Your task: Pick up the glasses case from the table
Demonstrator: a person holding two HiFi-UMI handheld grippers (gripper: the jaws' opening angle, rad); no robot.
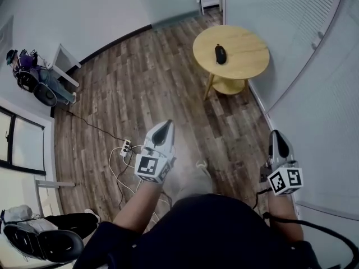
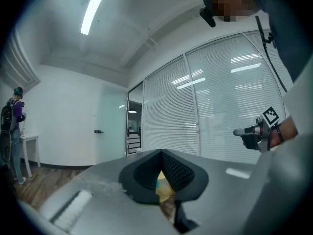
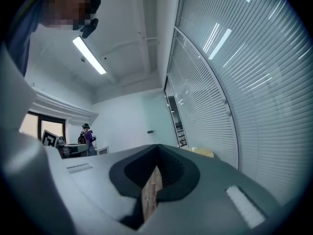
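In the head view the dark glasses case (image 1: 220, 54) lies on a round yellow wooden table (image 1: 247, 43) at the far right of the room. Both grippers are held level, well short of that table, above the wooden floor. My left gripper (image 1: 166, 123) is shut, its jaws meeting at the tip with nothing between them. My right gripper (image 1: 276, 133) is also shut and empty, close to the glass wall. In the left gripper view the shut jaws (image 2: 161, 153) leave a low gap showing a sliver of the yellow table (image 2: 163, 186). The right gripper view shows its shut jaws (image 3: 157, 147) and the table's edge (image 3: 203, 152).
A power strip with white cables (image 1: 126, 148) lies on the floor left of my left gripper. A person (image 1: 25, 66) stands at a white desk far left. A black chair (image 1: 45, 242) is at bottom left. A blind-covered glass wall (image 1: 314, 66) runs along the right.
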